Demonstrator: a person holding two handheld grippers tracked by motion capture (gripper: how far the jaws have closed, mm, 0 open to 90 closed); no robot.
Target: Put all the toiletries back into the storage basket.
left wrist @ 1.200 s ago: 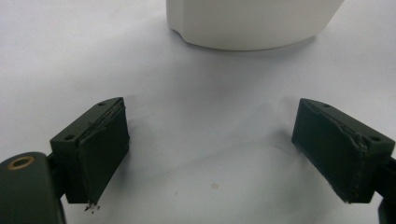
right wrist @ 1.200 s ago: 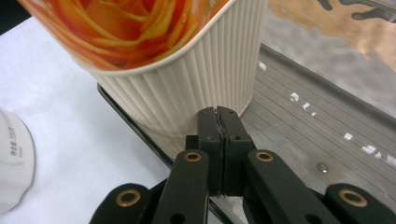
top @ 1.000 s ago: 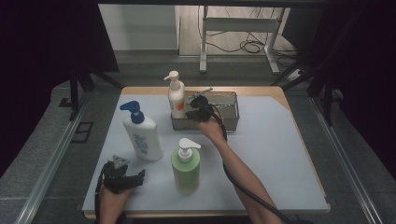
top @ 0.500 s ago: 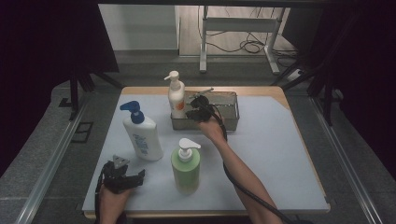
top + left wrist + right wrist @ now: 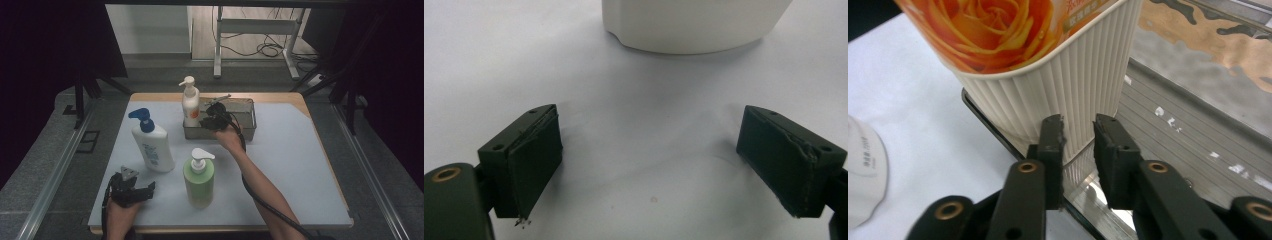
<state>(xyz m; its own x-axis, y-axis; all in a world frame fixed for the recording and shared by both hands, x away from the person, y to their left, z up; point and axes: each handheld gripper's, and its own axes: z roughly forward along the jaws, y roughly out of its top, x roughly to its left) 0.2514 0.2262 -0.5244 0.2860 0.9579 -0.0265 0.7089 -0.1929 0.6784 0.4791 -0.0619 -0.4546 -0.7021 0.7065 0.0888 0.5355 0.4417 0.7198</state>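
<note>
Standing parted just beside the cream bottle [image 5: 1048,65], right tool [image 5: 1079,145] at the tray's rim [image 5: 998,132], left tool [image 5: 654,160] released over bare mat [image 5: 644,125].

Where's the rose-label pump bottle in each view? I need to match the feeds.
High view: rose-label bottle stands at the metal basket's left end, rear centre.
Right gripper view: its ribbed cream base and orange rose label, upper left to centre.
Left gripper view: the white base at top centre is another bottle.
Shared landmark: the basket rim under it, high and right gripper views.
</note>
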